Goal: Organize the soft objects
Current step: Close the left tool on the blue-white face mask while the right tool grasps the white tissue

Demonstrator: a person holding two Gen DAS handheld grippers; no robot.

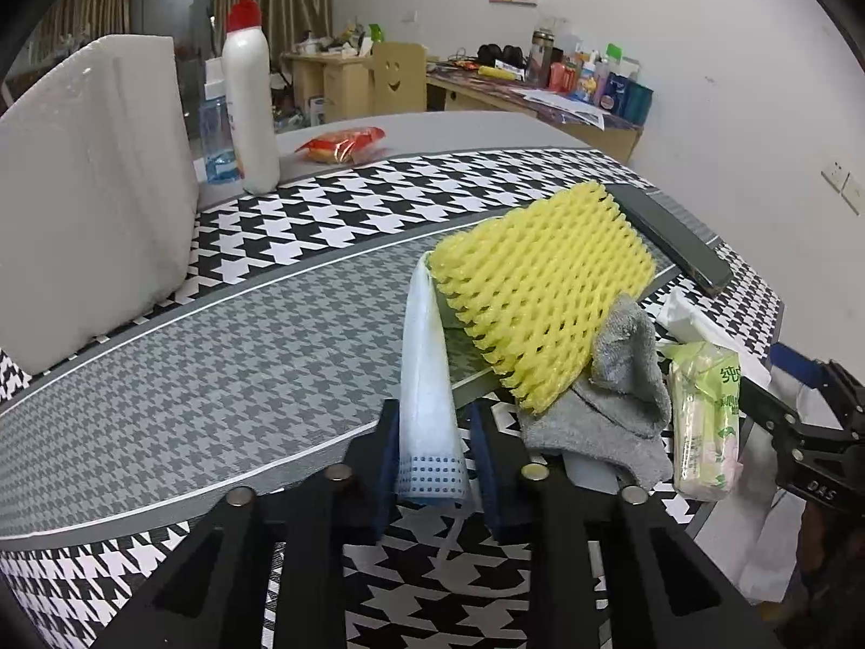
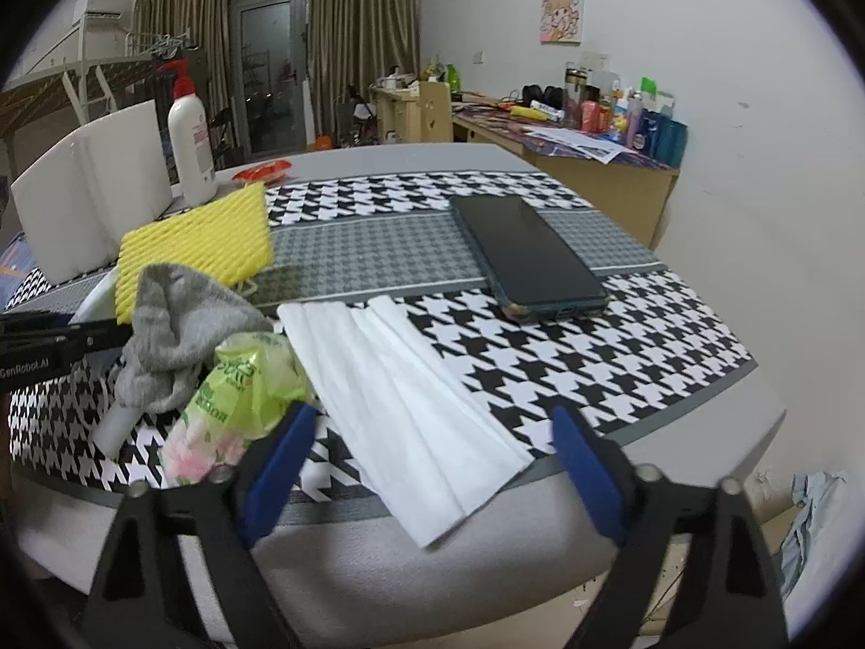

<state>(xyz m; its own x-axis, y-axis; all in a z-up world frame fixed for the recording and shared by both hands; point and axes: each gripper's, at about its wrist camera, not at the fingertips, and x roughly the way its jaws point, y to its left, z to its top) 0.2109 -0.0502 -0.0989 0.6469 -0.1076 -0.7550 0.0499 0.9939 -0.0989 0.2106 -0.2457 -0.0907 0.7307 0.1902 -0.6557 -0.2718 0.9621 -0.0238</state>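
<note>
While its long axis runs away from the camera toward the yellow foam net (image 1: pixel 538 292), the white cloth strip (image 1: pixel 430 405) stands between the left gripper (image 1: pixel 435 465) fingers, clenched on its near end; the right gripper (image 2: pixel 432 465) fingers gape, straddling the white tissue (image 2: pixel 400 378) on the table (image 2: pixel 378 568).

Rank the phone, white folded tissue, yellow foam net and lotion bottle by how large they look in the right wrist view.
1. white folded tissue, though it lies nearest the camera
2. phone and yellow foam net: look about alike, so unranked
3. lotion bottle, smallest, standing farthest back
</note>
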